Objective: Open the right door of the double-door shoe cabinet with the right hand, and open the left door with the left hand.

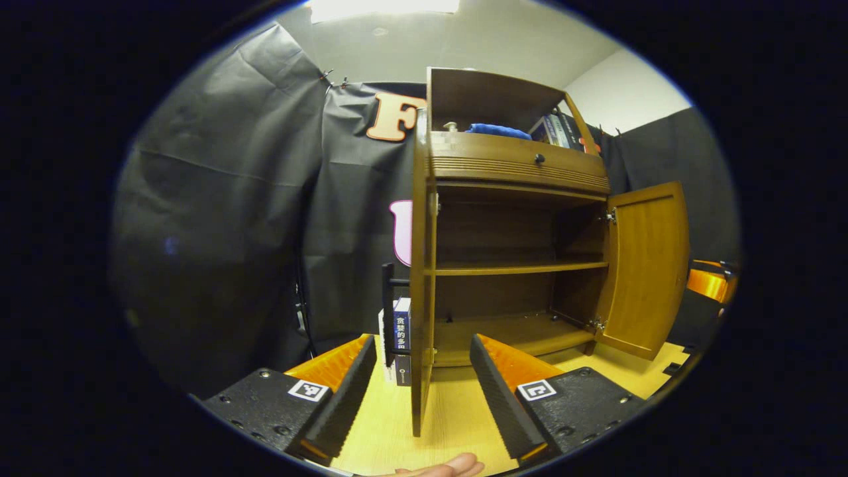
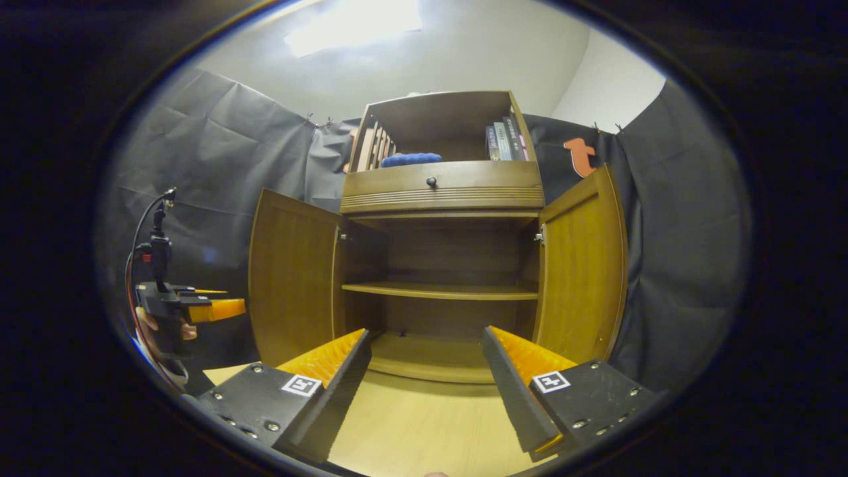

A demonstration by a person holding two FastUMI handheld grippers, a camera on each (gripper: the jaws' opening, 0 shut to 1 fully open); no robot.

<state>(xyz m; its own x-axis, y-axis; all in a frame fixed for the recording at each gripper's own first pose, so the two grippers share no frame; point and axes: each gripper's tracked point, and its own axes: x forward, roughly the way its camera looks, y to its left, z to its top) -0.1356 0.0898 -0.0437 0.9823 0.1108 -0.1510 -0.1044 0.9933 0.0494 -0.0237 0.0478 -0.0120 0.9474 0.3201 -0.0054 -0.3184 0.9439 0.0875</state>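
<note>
both doors of the shoe cabinet (image 2: 440,199) are seen swung out, so the task is judged done or nearly so. in the left gripper view the left door (image 1: 419,278) is seen edge-on, standing upright straight ahead of the left claw (image 1: 422,381), its thin edge lined up with the gap between the two spread fingers, its long axis vertical. no finger is seen touching it; the left claw is open and empty. the door's dark handle (image 1: 388,311) lies just to the left of that edge, on the outer face.

in the right gripper view the right door (image 2: 583,271) lies to the right of the right claw (image 2: 425,377), the left door to the left, and the claw points at the bare middle shelf (image 2: 440,290) between them. the right claw is open too, nothing held, set back above the light wooden surface (image 2: 424,424).

the left claw is the nearer one to a door. if the left door is to be swung wider, a push sideways on its edge would be called for, it is judged.
</note>
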